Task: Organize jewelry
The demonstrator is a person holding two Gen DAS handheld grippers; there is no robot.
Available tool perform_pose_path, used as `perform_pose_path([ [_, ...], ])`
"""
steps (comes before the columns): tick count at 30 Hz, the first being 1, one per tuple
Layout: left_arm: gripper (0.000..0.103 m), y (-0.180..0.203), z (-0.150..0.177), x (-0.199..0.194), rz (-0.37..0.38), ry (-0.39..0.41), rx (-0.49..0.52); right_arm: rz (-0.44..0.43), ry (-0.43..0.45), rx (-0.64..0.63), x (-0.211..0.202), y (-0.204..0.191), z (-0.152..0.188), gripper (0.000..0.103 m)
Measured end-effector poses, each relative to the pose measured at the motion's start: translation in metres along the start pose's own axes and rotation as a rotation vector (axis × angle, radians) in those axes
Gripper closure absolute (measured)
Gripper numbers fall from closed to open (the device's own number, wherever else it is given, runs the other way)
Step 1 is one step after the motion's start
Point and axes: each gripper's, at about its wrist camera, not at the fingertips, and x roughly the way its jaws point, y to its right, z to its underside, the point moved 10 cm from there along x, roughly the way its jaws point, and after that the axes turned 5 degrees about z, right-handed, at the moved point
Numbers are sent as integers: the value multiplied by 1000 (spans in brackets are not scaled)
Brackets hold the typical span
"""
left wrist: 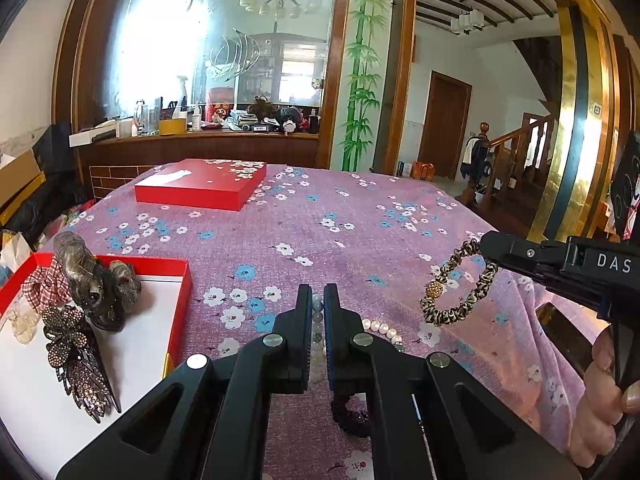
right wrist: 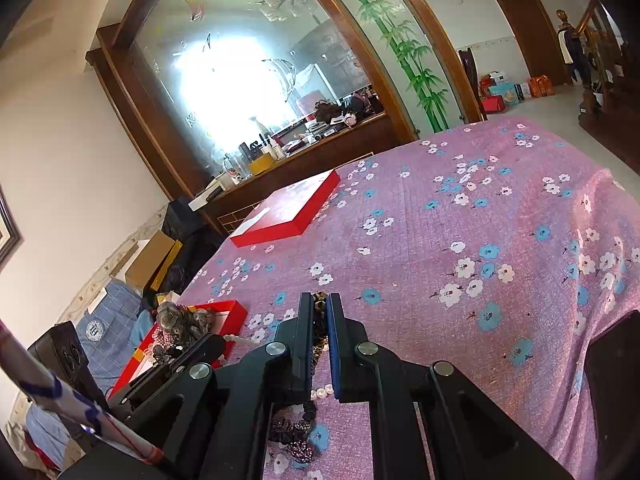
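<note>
Left gripper: fingers nearly together, pinching a strand of pale green and white beads that runs down between the pads toward the tablecloth. A pearl string lies on the cloth just to the right of these fingers, and a dark beaded scrunchie lies beneath the gripper body.

Right gripper: fingers closed on a leopard-print hair tie. In the left wrist view the tie hangs as a loop from the fingertips, clear of the cloth, with a gold glittery bead threaded on it. In the right wrist view only a sliver of its print shows between the pads.

Open red box, white inside, at the left of the table beside the left gripper. Contents: a red-and-white checked scrunchie, a curly grey-brown hairpiece on a dark clip, a rhinestone flower claw clip and some clear pieces too blurred to identify.

Closed red lid or flat box with white blossom print, well apart at the far side of the table.

Pink floral tablecloth covers the table.
</note>
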Motion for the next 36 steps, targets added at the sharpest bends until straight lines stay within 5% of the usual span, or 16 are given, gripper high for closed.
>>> perform_pose_path([
  [18,98,-3,-1,-3,-37,-8,12,5,-7,-33,2,-6,3,96],
  [28,98,-18,-13,-49,-68,-6,15,14,-21,-59,5,-19,8,96],
  [36,98,-75,-6,-85,-133,-38,-69,-91,-84,-137,-2,-95,41,96],
])
